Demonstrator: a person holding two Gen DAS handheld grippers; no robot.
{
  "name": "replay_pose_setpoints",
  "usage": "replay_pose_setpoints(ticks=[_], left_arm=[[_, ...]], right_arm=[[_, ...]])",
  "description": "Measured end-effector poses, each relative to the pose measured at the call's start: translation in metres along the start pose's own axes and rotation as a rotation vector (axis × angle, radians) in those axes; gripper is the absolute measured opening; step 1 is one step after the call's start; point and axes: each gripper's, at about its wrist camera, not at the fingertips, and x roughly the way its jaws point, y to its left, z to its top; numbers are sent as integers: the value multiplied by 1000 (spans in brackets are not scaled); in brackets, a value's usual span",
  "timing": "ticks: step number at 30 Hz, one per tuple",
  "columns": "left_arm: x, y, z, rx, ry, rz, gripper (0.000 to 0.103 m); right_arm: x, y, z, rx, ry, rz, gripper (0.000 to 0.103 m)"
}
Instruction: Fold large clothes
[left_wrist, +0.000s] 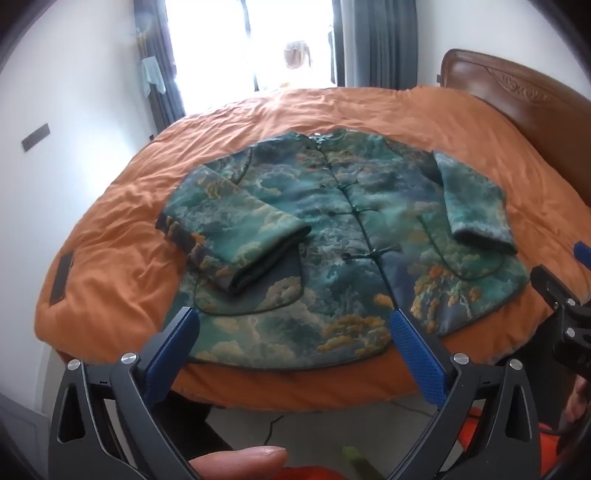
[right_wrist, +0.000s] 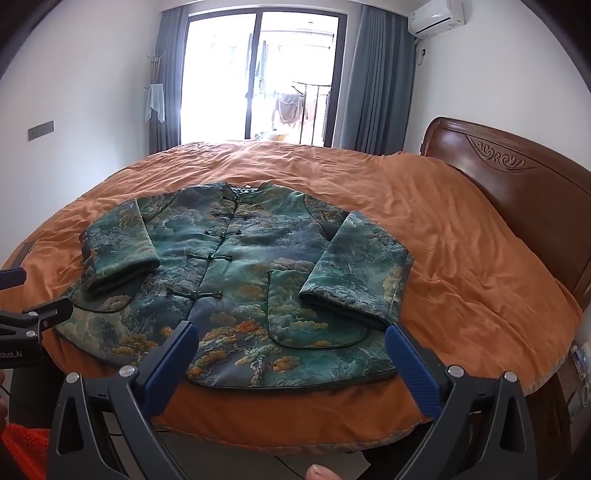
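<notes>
A green padded jacket with a cloud and tree print lies face up on the bed, its knot buttons fastened, collar toward the window. Both sleeves are folded in over the front. The same jacket fills the middle of the right wrist view. My left gripper hangs open above the jacket's near hem, nothing between its blue pads. My right gripper is open too, over the hem near the right pocket, clear of the cloth. The right gripper's black body shows at the left wrist view's right edge.
An orange quilt covers the bed. A carved wooden headboard stands at the right. Behind the bed are a glass balcony door and grey curtains. White walls flank the bed. Floor with a cable lies below the near edge.
</notes>
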Motion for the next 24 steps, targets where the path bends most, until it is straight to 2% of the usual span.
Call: replay_pose_setpoints(ticks=[24], left_arm=[[-3,0,-2,3,1,2,103]], right_arm=[[0,4,-3,-1,-2,4,103]])
